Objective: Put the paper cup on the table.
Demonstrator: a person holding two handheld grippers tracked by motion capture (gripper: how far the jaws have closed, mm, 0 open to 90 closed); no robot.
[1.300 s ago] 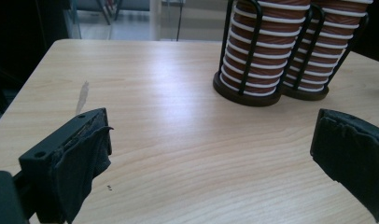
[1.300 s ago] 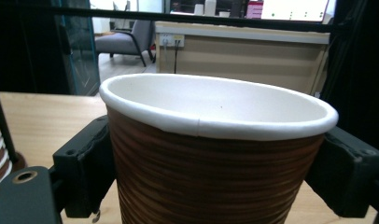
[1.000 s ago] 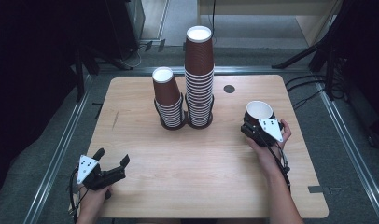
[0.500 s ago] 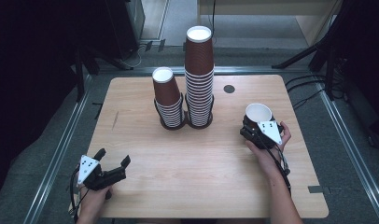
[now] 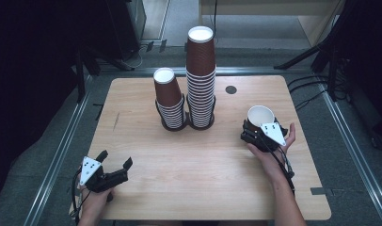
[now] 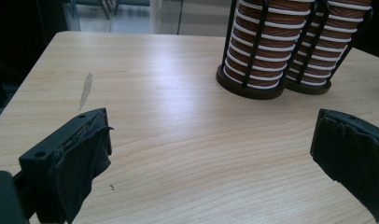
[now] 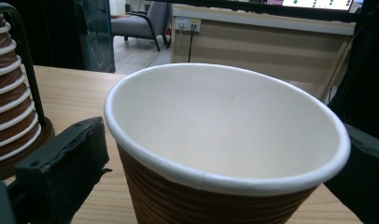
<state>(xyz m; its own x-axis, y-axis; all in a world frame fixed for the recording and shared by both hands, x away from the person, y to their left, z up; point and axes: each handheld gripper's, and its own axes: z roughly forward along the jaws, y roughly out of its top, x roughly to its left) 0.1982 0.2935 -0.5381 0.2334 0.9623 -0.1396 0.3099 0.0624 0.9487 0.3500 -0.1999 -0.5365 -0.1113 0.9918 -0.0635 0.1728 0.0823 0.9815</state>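
A brown paper cup (image 5: 260, 114) with a white inside stands upright on the wooden table (image 5: 194, 165) at the right. My right gripper (image 5: 262, 126) is open around it. Its jaws have just been opening, and the cup (image 7: 225, 121) stands between them with a small gap at the left jaw. My left gripper (image 5: 115, 159) rests open near the front left corner, with bare table between its jaws (image 6: 211, 144). A short stack of cups (image 5: 168, 99) and a tall stack (image 5: 201, 70) stand in black wire holders at the middle back.
A black round grommet (image 5: 231, 89) sits in the table behind the cup. The holders' bases (image 6: 253, 86) lie ahead of the left gripper. Dark stands, cables and metal rails surround the table on the floor.
The cup at the right sits a touch lower than a second ago. Both hands have stayed in place.
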